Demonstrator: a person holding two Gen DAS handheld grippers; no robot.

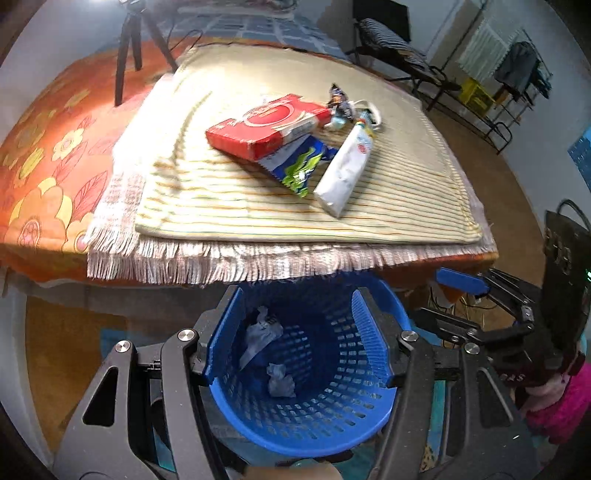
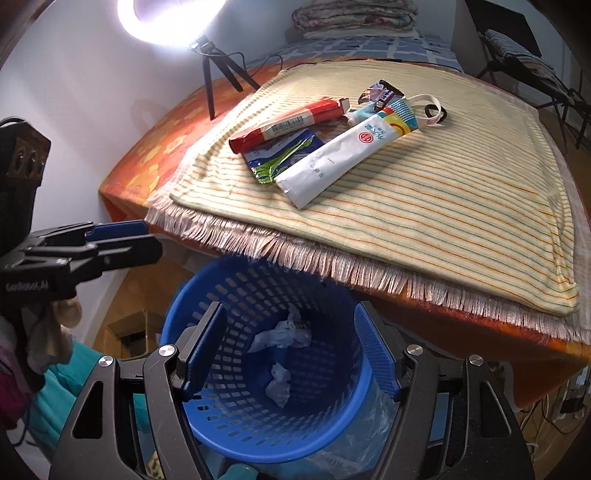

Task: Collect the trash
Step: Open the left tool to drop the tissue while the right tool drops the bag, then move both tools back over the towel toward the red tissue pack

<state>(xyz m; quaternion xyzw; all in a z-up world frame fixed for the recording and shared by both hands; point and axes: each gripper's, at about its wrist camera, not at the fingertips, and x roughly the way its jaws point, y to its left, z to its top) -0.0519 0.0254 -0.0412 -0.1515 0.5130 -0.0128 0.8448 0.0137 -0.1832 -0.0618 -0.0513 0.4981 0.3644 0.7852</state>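
Observation:
On the striped cloth (image 1: 229, 206) lie a red box (image 1: 266, 125), a blue-green wrapper (image 1: 297, 168), a white tube (image 1: 347, 170) and small wrappers (image 1: 340, 105). The right wrist view shows the same red box (image 2: 288, 123), wrapper (image 2: 280, 157) and tube (image 2: 332, 162). A blue mesh basket (image 1: 325, 391) stands on the floor below the table edge, with crumpled paper (image 1: 260, 334) inside. My left gripper (image 1: 299, 336) hangs open over the basket with nothing between its pads. My right gripper (image 2: 291, 350) is open too, above the basket (image 2: 229, 417) and its crumpled paper (image 2: 280, 336).
A tripod (image 1: 127, 51) with a ring light (image 2: 173, 22) stands at the table's far left on an orange flowered cover (image 1: 48, 155). Each gripper shows in the other's view: right gripper (image 1: 450, 302), left gripper (image 2: 140, 240). Chairs and a rack (image 1: 480, 85) stand beyond.

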